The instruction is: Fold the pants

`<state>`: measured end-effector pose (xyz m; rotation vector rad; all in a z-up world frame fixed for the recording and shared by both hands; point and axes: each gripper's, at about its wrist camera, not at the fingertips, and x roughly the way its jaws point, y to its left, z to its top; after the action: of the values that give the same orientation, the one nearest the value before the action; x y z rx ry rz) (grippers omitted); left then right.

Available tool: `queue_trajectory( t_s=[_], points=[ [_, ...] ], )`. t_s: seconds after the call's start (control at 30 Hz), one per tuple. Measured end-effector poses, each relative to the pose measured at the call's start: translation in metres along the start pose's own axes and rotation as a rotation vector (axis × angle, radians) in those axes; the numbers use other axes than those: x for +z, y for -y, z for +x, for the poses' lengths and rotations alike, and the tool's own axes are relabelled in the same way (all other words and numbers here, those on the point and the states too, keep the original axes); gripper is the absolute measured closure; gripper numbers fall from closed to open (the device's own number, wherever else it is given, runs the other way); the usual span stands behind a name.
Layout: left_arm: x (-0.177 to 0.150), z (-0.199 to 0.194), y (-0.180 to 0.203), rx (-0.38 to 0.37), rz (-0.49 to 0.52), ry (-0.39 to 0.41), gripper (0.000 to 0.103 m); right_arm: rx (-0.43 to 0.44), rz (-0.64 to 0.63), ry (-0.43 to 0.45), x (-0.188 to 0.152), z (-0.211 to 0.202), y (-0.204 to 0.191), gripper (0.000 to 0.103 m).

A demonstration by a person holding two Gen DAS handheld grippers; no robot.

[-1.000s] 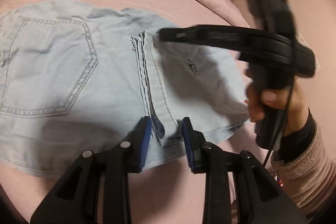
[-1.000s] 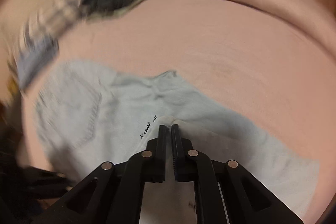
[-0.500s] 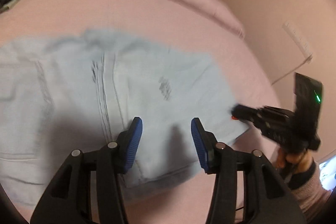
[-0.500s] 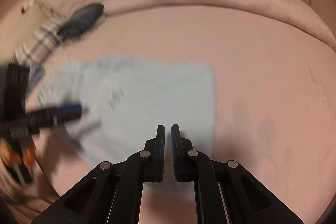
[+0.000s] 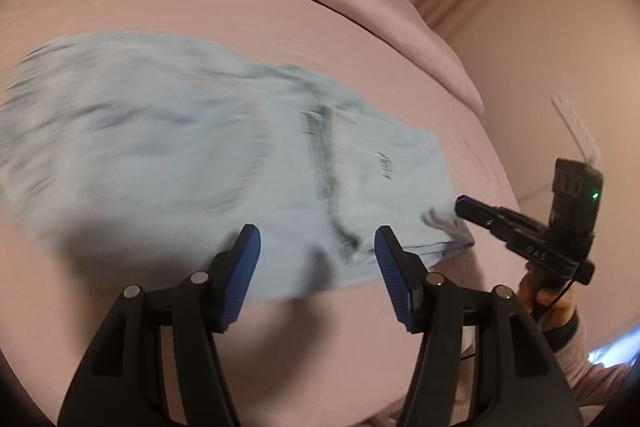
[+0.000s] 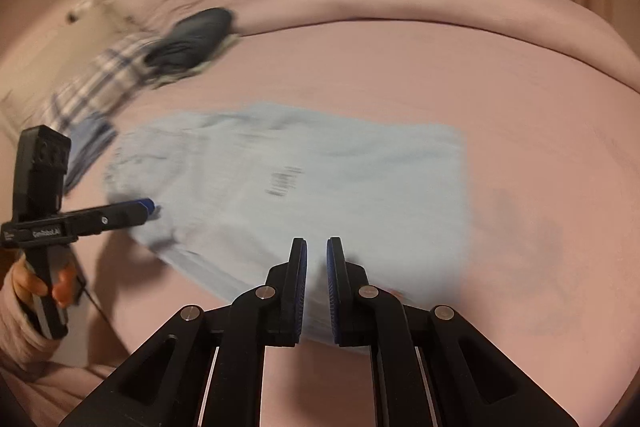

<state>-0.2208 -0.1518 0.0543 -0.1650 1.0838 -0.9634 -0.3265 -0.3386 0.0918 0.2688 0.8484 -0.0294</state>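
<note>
Left tongs [image 5: 318, 251] are opening, nothing between them; right tongs [image 6: 317, 261] nearly closed, gripping nothing. The pale blue pants [image 6: 320, 183] lie folded, roughly rectangular, flat on the pink bed [image 6: 480, 75]

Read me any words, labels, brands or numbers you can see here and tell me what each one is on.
Dark print on the light blue jeans: blurred, unreadable.
White label on the side of the left gripper: too small to read for certain.
Pale marking on the side of the right gripper: unreadable.
Nothing else carries text.
</note>
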Motion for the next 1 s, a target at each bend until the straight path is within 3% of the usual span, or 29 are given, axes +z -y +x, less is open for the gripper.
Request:
queue_trajectory(
  t_s=[0.17, 0.3, 0.33, 0.43, 0.63, 0.77, 1.0],
  points=[
    [-0.027, -0.06, -0.052, 0.043, -0.191, 0.106, 0.04, 0.074, -0.078, -0.015, 0.012, 0.038, -0.046, 0.094],
    [-0.041, -0.069, -0.075, 0.073, -0.334, 0.13, 0.038, 0.068, -0.148, -0.08, 0.005, 0.069, -0.073, 0.09],
    [-0.044, -0.068, -0.083, 0.062, -0.387, 0.134, 0.038, 0.05, -0.156, -0.116, 0.001, 0.076, -0.072, 0.083],
    [-0.042, -0.059, -0.093, 0.013, -0.482, 0.146, 0.038, 0.065, -0.126, -0.11, 0.0, 0.08, -0.07, 0.078],
    [-0.033, -0.059, -0.102, 0.011, -0.544, 0.189, 0.036, 0.066, -0.112, -0.106, 0.004, 0.064, -0.071, 0.077],
    [-0.029, -0.066, -0.106, 0.031, -0.569, 0.217, 0.036, 0.113, -0.093, -0.094, 0.01, 0.059, -0.073, 0.076],
    [-0.015, -0.057, -0.102, 0.095, -0.555, 0.235, 0.036, 0.166, -0.091, -0.097, 0.04, 0.085, -0.093, 0.076]
  ],
)
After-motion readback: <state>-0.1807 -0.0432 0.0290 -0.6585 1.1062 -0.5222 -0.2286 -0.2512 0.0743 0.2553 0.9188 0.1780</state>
